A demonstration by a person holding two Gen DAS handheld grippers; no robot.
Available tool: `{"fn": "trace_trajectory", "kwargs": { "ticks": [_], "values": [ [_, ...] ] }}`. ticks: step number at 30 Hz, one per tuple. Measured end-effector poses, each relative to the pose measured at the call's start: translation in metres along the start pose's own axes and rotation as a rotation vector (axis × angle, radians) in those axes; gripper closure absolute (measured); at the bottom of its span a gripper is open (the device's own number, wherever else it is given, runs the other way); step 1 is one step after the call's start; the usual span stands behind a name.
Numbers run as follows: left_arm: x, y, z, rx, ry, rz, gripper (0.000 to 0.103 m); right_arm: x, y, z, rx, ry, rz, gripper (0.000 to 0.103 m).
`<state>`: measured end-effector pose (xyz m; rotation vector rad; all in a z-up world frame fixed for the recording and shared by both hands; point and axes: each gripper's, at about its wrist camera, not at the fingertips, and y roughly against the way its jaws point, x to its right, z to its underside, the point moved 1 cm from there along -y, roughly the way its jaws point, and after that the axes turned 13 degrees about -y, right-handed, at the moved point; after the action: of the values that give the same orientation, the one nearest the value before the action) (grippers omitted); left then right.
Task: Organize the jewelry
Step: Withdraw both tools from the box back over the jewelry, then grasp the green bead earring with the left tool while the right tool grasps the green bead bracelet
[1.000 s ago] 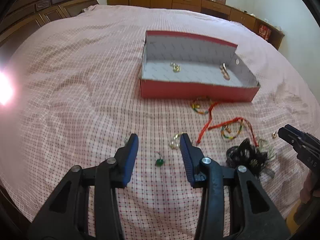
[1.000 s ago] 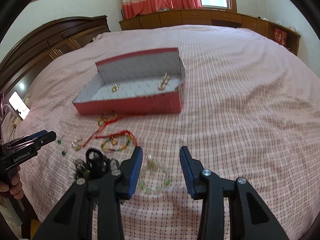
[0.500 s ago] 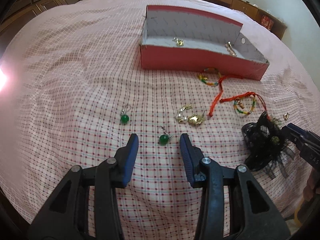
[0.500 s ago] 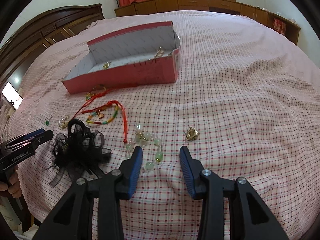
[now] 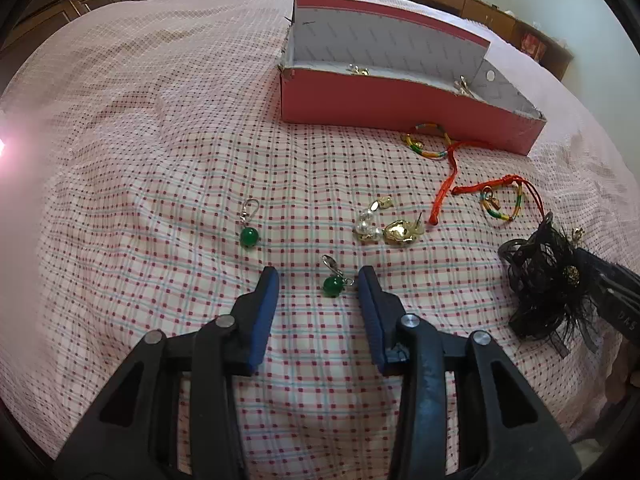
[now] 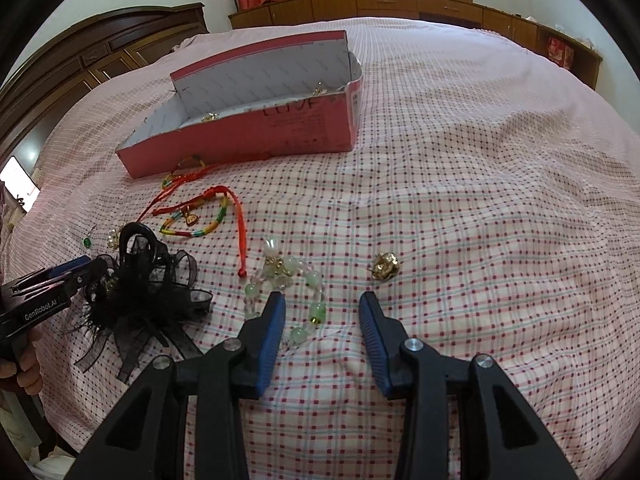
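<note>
My left gripper [image 5: 318,286] is spread wide and low over the checked bedspread [image 5: 160,160], with a green bead earring [image 5: 333,284] lying between its blue fingers [image 5: 267,300], nearer the right one and touching neither. A second green bead earring [image 5: 248,233] lies just beyond my left fingertip, and a gold and pearl earring [image 5: 386,229] sits a little farther out to the right. Past that, two multicoloured cord bracelets with red strings [image 5: 472,176] trail toward the open red box [image 5: 400,104], which already holds a few small gold pieces [image 5: 358,71] on its grey floor. A black lace hair clip [image 5: 544,280] lies at the right, with the tip of my other gripper just beside it. My right gripper [image 6: 322,314] is also held wide, holding nothing; a jade and clear bead bracelet [image 6: 286,284] lies partly between its fingers [image 6: 274,322], close to the left one. A gold flower earring [image 6: 385,266] rests just ahead of the right fingertip. From this side the red box [image 6: 256,128] stands well ahead on the bed, the cord bracelets [image 6: 196,216] lie in front of it, and the black hair clip [image 6: 140,288] is off to the left.
</note>
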<state>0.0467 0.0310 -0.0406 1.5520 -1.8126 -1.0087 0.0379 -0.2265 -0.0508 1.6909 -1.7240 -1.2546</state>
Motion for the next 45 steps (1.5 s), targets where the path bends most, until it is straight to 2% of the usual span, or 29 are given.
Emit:
{"fn": "trace_trajectory", "kwargs": {
  "ticks": [4, 6, 8, 10, 11, 27, 45],
  "values": [
    [0.005, 0.003, 0.003, 0.021, -0.03, -0.007, 0.081, 0.001, -0.001, 0.001, 0.007, 0.006, 0.01, 0.07],
    [0.007, 0.004, 0.005, 0.024, -0.032, -0.003, 0.09, 0.0, 0.0, 0.001, 0.008, 0.007, 0.004, 0.075],
    [0.009, 0.004, 0.005, 0.026, -0.038, -0.007, 0.096, -0.001, 0.0, 0.002, 0.007, 0.011, -0.004, 0.085],
    [0.011, 0.005, 0.004, 0.028, -0.039, -0.007, 0.096, -0.002, 0.001, 0.003, 0.011, 0.01, -0.008, 0.087],
    [0.011, 0.006, 0.004, 0.03, -0.038, -0.006, 0.096, -0.002, 0.001, 0.003, 0.012, 0.005, -0.011, 0.094],
    [0.009, 0.053, 0.004, 0.109, -0.035, 0.012, 0.097, -0.006, 0.043, -0.003, 0.118, 0.01, -0.088, 0.093],
    [0.018, 0.088, -0.022, 0.196, -0.042, 0.016, 0.097, -0.031, 0.09, -0.017, 0.245, 0.078, -0.137, 0.093]
  ]
}}
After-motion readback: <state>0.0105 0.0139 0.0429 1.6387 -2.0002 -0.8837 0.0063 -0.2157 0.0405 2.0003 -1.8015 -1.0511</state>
